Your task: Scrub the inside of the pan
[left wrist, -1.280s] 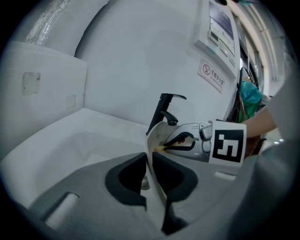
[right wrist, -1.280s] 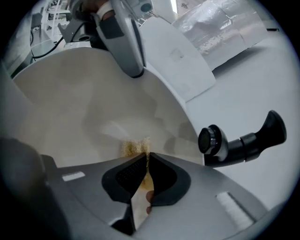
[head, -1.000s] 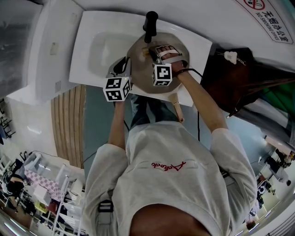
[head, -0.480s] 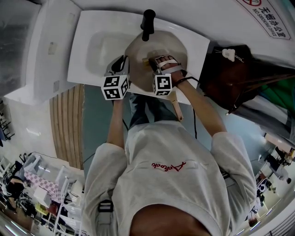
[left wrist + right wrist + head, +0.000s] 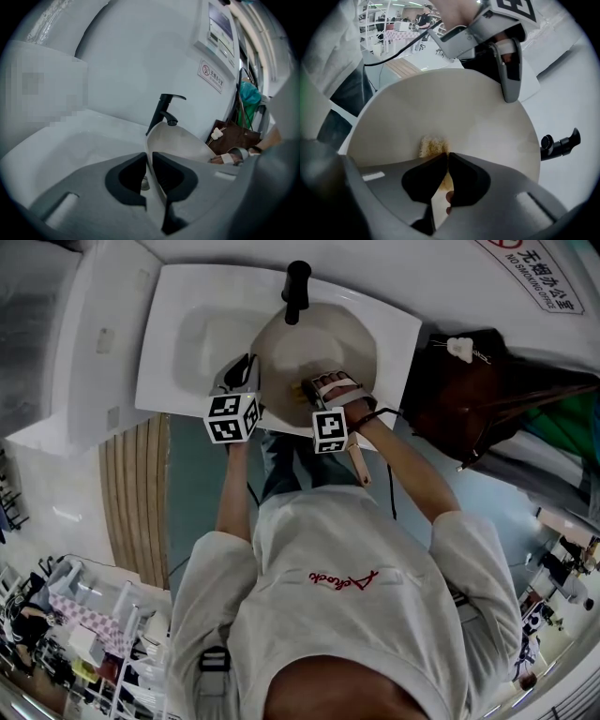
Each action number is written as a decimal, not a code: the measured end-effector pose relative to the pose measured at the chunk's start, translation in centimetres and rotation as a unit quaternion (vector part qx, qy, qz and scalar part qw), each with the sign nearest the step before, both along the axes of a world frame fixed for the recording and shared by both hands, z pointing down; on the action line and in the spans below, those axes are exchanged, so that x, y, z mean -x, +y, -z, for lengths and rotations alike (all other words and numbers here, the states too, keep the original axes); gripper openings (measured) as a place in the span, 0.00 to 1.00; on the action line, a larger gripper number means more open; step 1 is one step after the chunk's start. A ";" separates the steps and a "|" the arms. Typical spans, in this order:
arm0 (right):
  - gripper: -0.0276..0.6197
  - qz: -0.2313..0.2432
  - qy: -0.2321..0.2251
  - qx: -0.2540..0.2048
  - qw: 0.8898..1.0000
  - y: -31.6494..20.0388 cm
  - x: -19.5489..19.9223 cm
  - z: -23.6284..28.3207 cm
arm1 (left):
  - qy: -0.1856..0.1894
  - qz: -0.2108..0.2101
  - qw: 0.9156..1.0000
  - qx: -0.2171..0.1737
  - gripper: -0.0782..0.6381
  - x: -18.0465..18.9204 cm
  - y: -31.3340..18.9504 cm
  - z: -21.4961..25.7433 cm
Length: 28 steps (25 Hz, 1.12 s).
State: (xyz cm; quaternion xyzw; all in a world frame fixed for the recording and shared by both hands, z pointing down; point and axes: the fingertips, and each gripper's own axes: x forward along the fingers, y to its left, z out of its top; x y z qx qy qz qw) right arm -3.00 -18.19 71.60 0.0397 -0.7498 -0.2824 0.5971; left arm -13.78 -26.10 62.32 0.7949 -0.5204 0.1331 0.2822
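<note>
The right claw point(image 5: 446, 157) is pinched nearly closed on a small yellowish scrubbing pad point(image 5: 432, 146), and the pad is pressed against the inside of the pan point(image 5: 464, 103), on the part of the bowl nearest the person. The left claw point(image 5: 149, 157) is clamped on the pan's thin rim, one jaw inside and one outside, and steadies it from the opposite side.

The pan is pale and round. It sits tilted over a white sink point(image 5: 187, 343), its wooden handle point(image 5: 359, 460) sticking out toward the person's body.

Scrubbing looks to be under way. The pad touches only a small patch, and most of the inner surface around it is smooth and pale with no obvious grime (a faint darker smudge toward the faucet side may need attention). Whether the far side and upper wall have been covered cannot be told, so they probably remain to do.

A black faucet point(image 5: 296, 292) stands just beyond the pan's far edge, where it could block a long outward stroke. The left claw on the rim also narrows the sweep on that side. A brown bag point(image 5: 469, 399) sits to the pan's right, well clear.
</note>
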 end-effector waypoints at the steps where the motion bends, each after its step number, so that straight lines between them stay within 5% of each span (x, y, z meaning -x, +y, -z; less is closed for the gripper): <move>1: 0.08 0.003 0.003 0.002 1.000 0.3 0.0 -0.1 | 0.000 0.000 1.000 0.000 0.17 0.0 0.0 0.0; 9: 0.08 -0.021 -0.009 0.003 1.000 -0.9 0.1 0.7 | 0.002 0.001 1.000 0.001 0.17 0.0 0.0 0.0; 28: 0.09 -0.064 -0.008 -0.089 0.994 -15.0 0.0 4.2 | 0.001 -0.003 1.000 0.002 0.17 -0.1 -0.1 -0.1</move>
